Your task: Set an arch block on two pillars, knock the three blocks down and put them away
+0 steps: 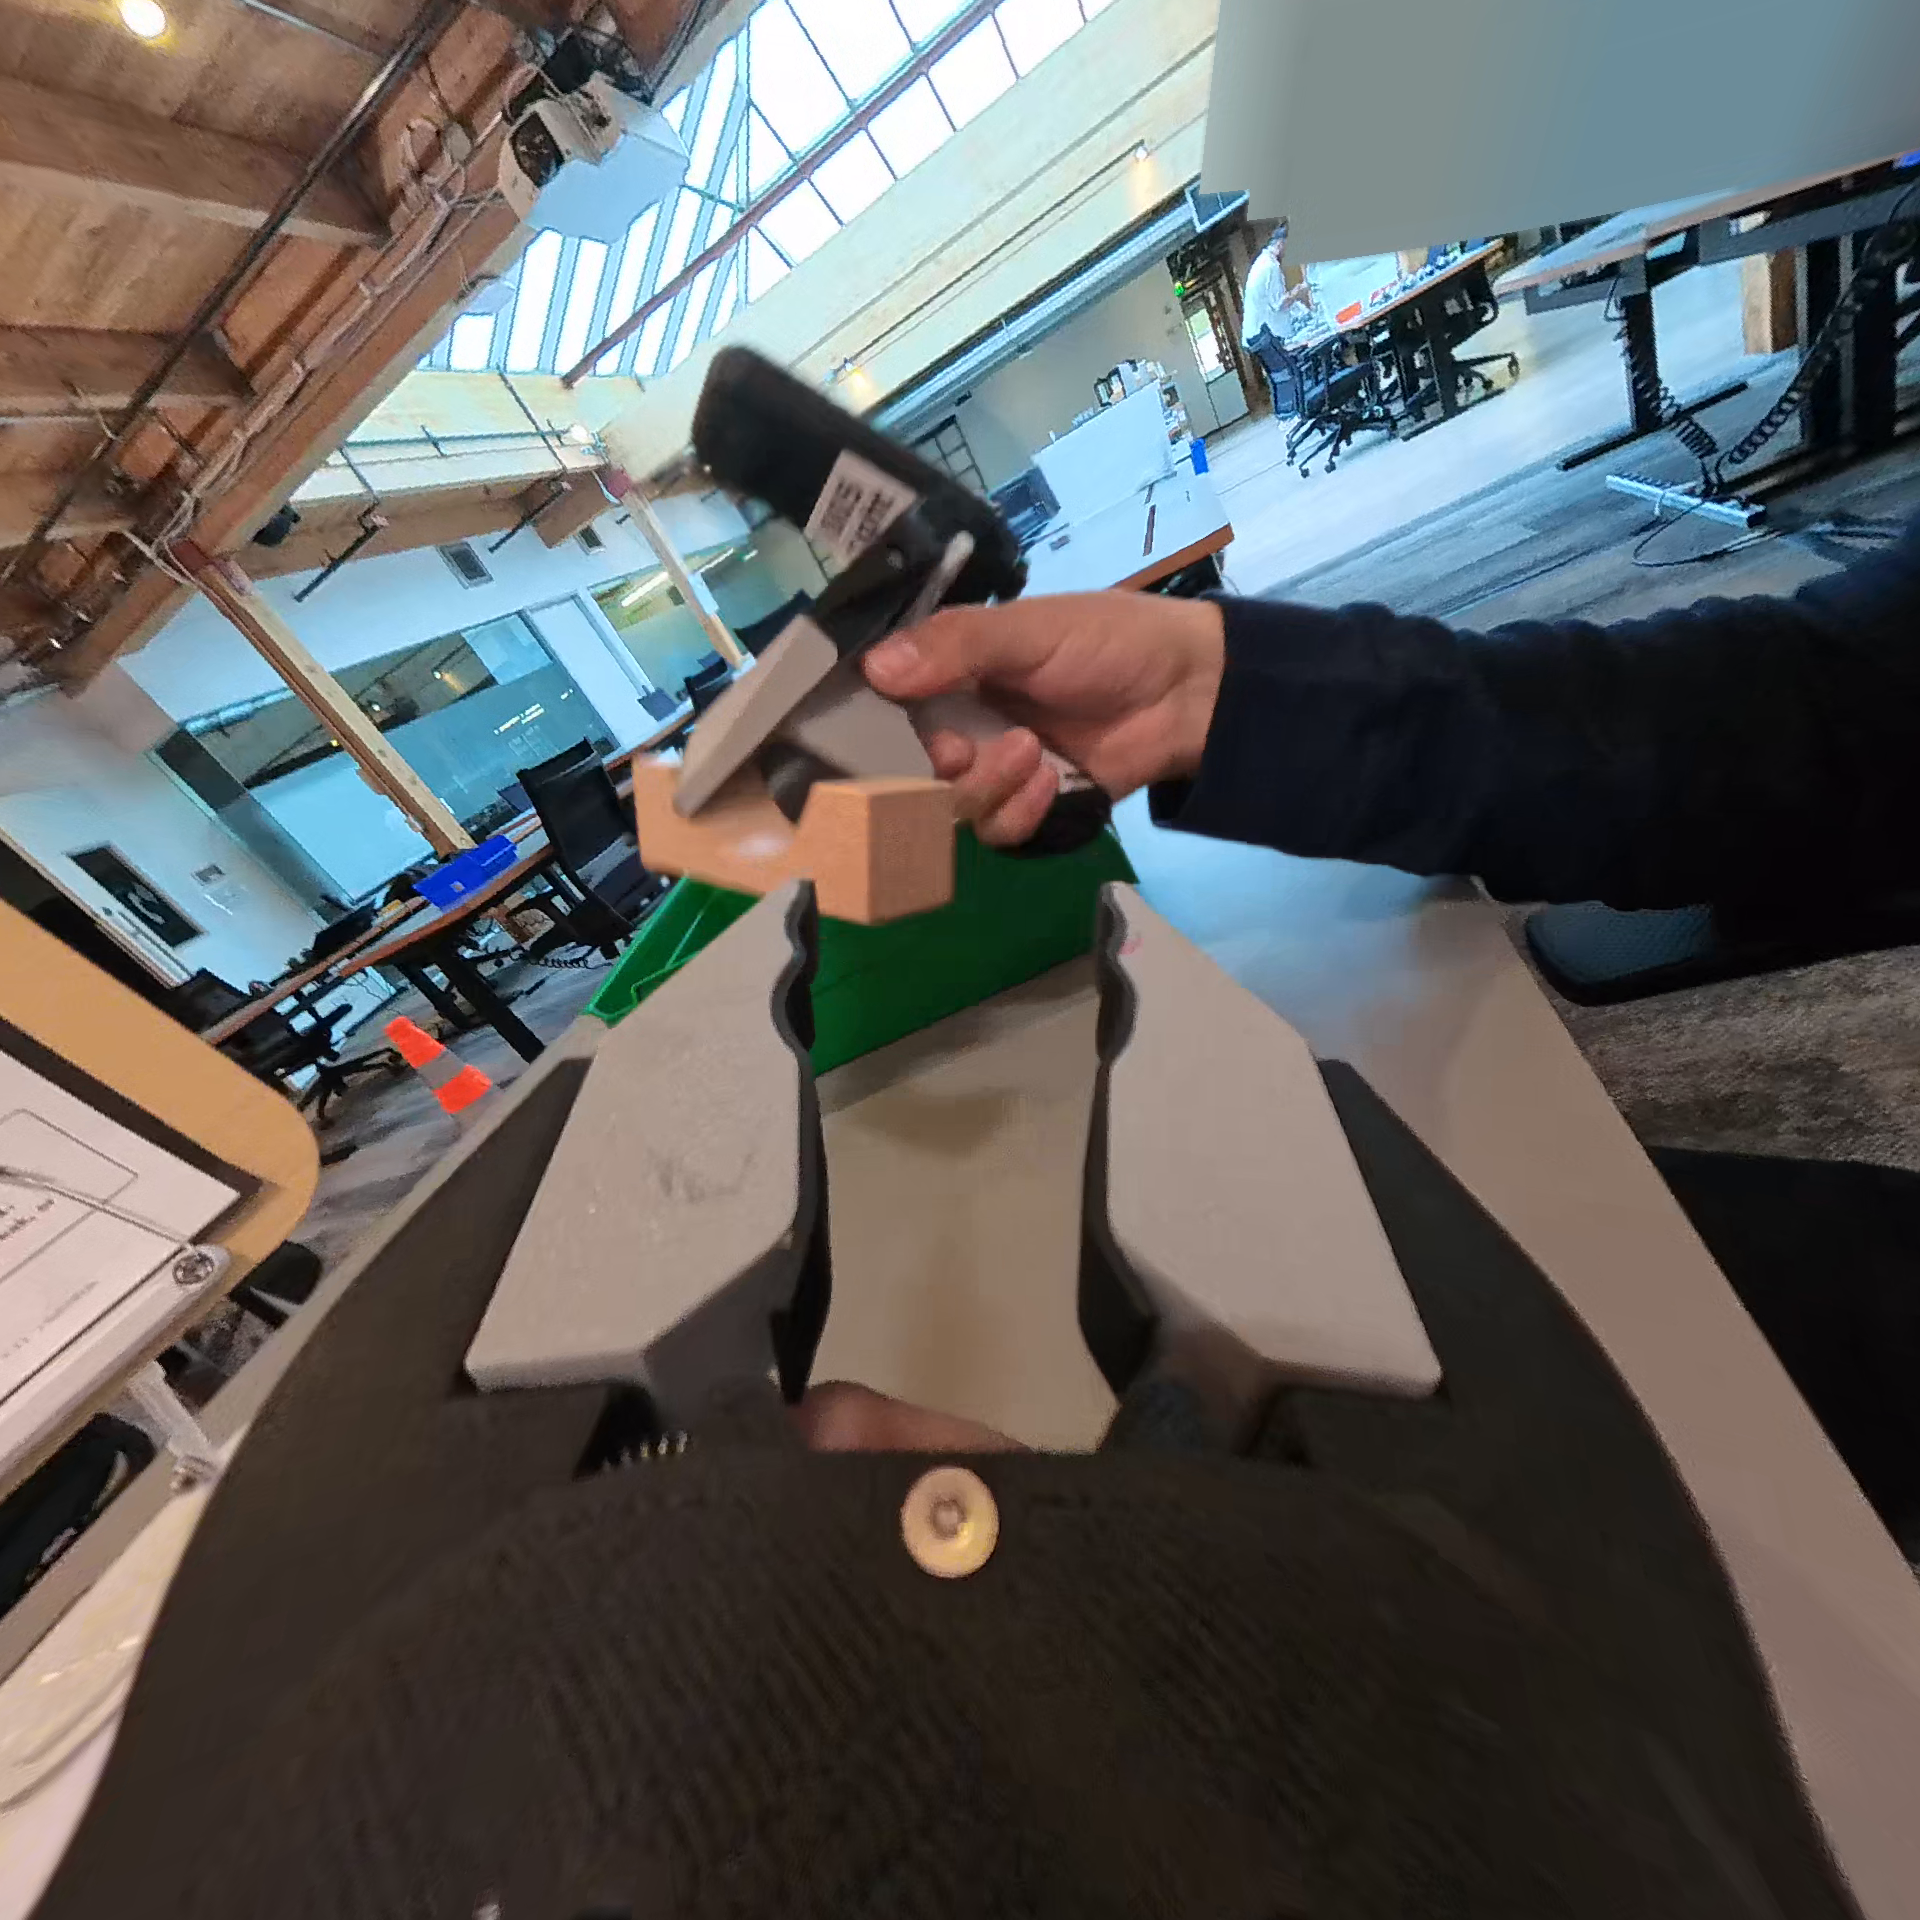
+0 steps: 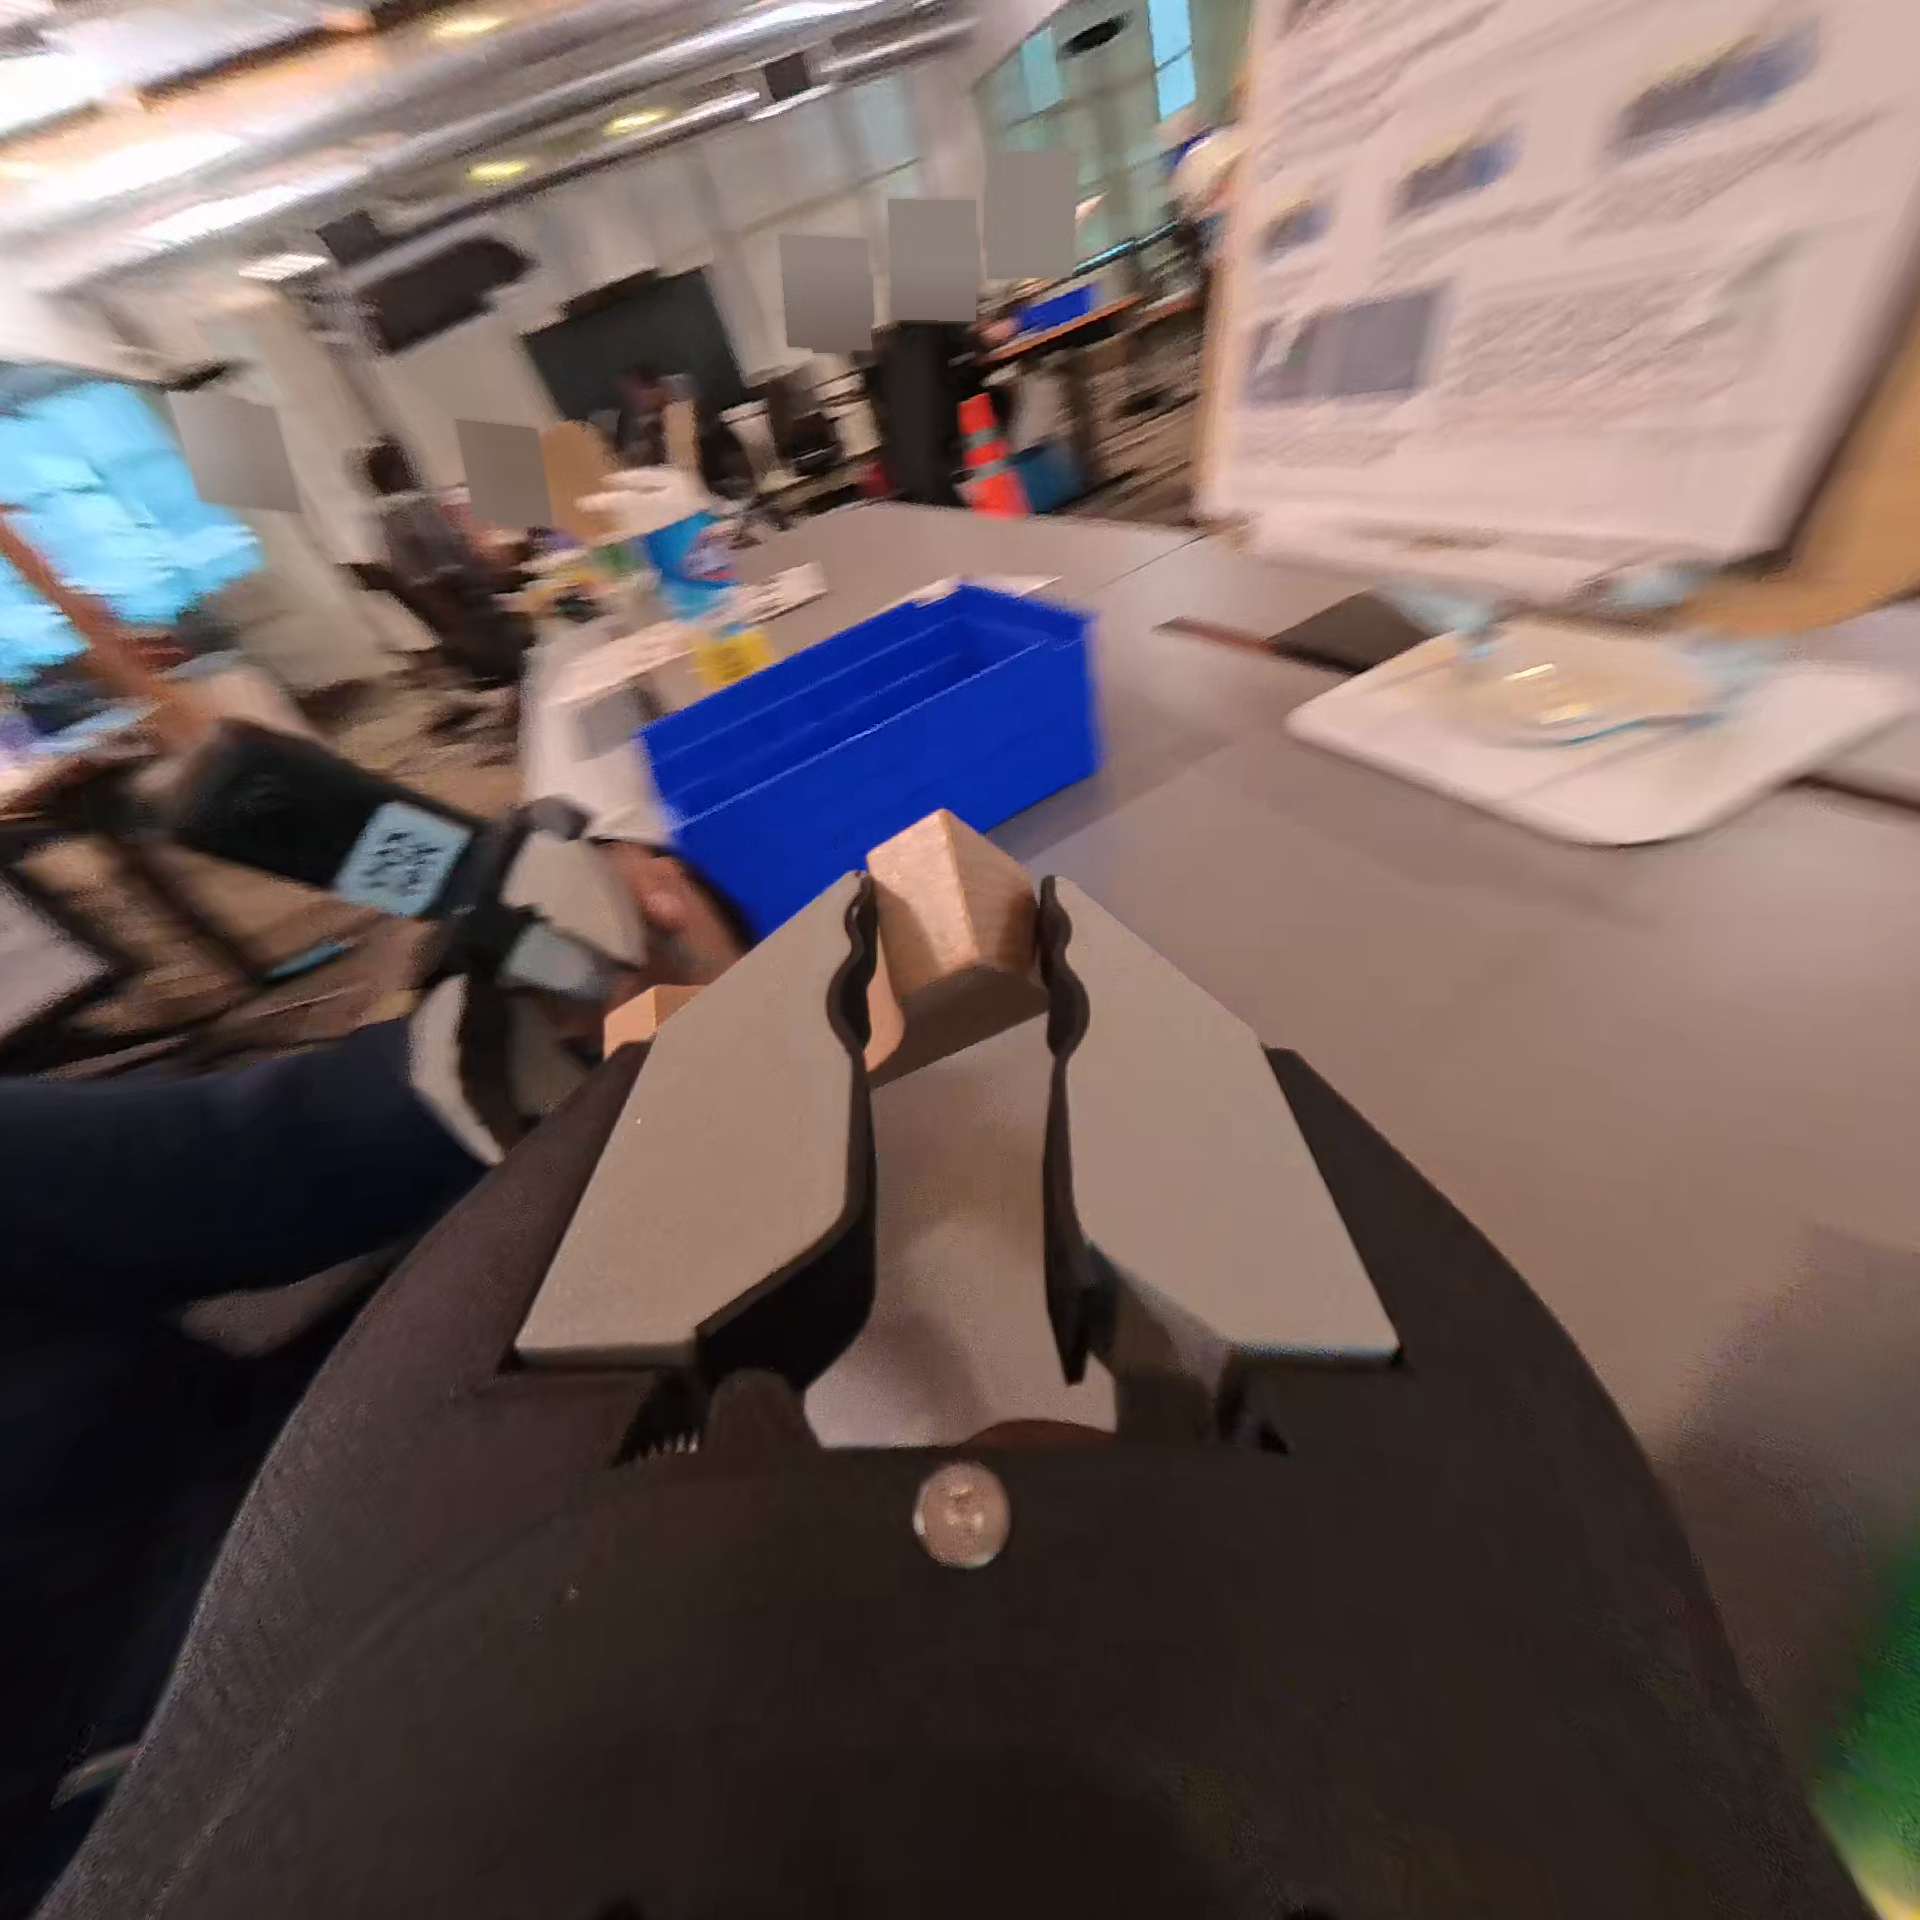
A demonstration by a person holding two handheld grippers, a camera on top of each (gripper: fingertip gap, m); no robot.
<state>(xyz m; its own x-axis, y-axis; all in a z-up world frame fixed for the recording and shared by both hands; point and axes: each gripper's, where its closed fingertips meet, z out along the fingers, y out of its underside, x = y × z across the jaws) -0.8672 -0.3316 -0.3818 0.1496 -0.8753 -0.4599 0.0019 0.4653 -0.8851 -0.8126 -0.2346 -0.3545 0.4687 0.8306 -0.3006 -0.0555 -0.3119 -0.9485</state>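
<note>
Above the grey counter (image 2: 1455, 1039), the right claw (image 2: 951, 940) is closed on a pale wooden arch block (image 2: 951, 914), its dark wavy pads pressed against the block's two sides. From the left wrist view the same block (image 1: 831, 831) hangs in the air with its notch turned upward, over the near end of a green plastic bin (image 1: 935, 956). The left claw (image 1: 951, 956) stands open with nothing between its grey fingers (image 1: 686, 1091), pointed toward that green bin. A blue plastic bin (image 2: 883, 727) sits farther along the counter, well beyond the held block. No pillars are visible in either view, so I cannot tell whether they are already put away.

Judging by where the block hangs, the step in hand looks like dropping the arch into a bin. The risks follow from the grip and the blur. The pads hold only a short stretch of the block, and the far end sticks out unsupported, so a quick swing could let it pivot or slip free. Released too near the green bin's rim, the block could strike the edge and bounce onto the counter or off it. Both claws are also close together, so a hasty move by either could knock the block loose.
</note>
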